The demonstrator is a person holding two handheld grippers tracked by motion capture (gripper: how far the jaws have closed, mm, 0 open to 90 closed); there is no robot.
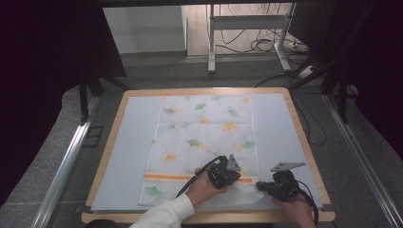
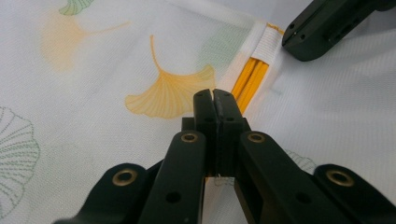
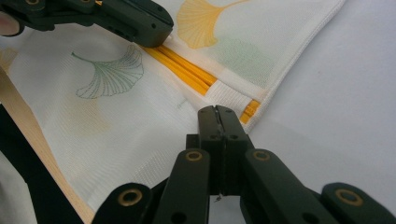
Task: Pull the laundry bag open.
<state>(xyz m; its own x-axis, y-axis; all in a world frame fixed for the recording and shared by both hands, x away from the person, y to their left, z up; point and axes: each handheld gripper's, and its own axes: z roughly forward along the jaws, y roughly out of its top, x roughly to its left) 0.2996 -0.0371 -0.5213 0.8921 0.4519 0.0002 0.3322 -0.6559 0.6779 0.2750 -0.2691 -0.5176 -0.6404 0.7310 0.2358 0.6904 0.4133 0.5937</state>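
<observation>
High view: white cloth [image 1: 204, 142] printed with green and orange ginkgo leaves, spread flat down the middle of a pale blue mat [image 1: 128, 156] on the wooden table [image 1: 304, 137], with an orange stripe [image 1: 166, 176] crossing near its near end. Left tongs [image 1: 229, 175] over the cloth's near right part, beside the stripe, held in a white-sleeved hand [image 1: 202, 189]. Right tongs [image 1: 261, 186] just off the cloth's near right corner, close to the left ones. Left gripper view: jaws clenched together, nothing between them, tips low over an orange leaf beside the stripe [image 2: 250, 84]. Right gripper view: jaws likewise clenched and empty, tips near the white hem where the stripe [image 3: 187, 70] ends; contact with the cloth not clear.
</observation>
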